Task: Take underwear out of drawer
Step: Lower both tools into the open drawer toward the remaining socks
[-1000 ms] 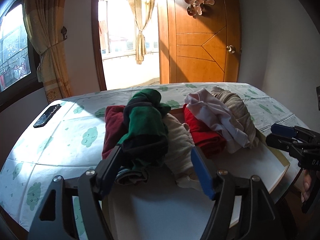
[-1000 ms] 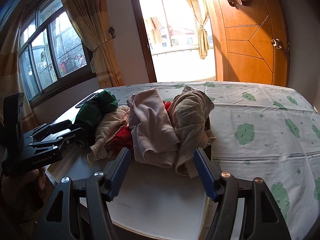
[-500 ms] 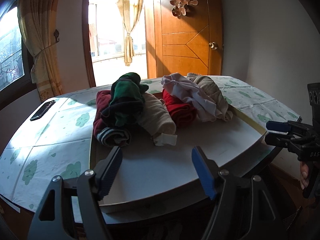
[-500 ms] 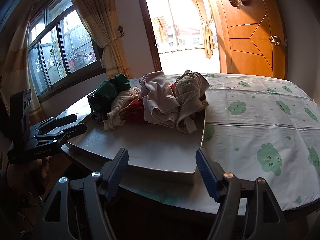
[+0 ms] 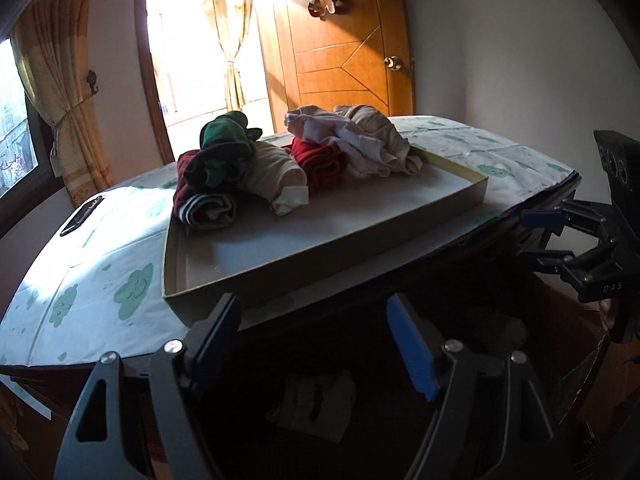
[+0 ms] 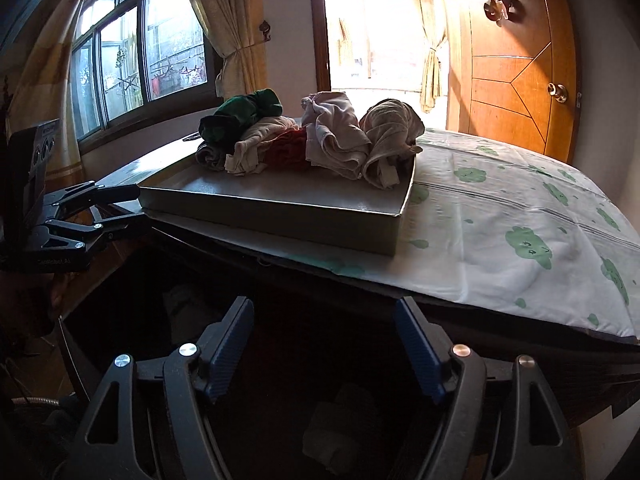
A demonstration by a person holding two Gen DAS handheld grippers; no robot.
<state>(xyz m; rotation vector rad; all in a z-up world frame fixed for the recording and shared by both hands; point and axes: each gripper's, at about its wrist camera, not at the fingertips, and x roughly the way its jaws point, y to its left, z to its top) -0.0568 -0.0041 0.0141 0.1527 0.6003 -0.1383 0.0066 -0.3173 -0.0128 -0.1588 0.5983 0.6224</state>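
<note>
A home bedroom: bed (image 6: 500,216) with cloud-print sheet, curtained window (image 6: 132,60), wooden door (image 5: 344,52), rolled underwear (image 5: 280,164) in a tray (image 5: 320,248)

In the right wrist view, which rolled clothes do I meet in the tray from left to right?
Green roll → beige roll → red roll → pale pink garment → tan bundle, all at the far end of the tray.

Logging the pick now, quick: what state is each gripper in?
Left gripper: jaws opening, nothing between them.
Right gripper: open and empty, held low before the dark drawer.
</note>
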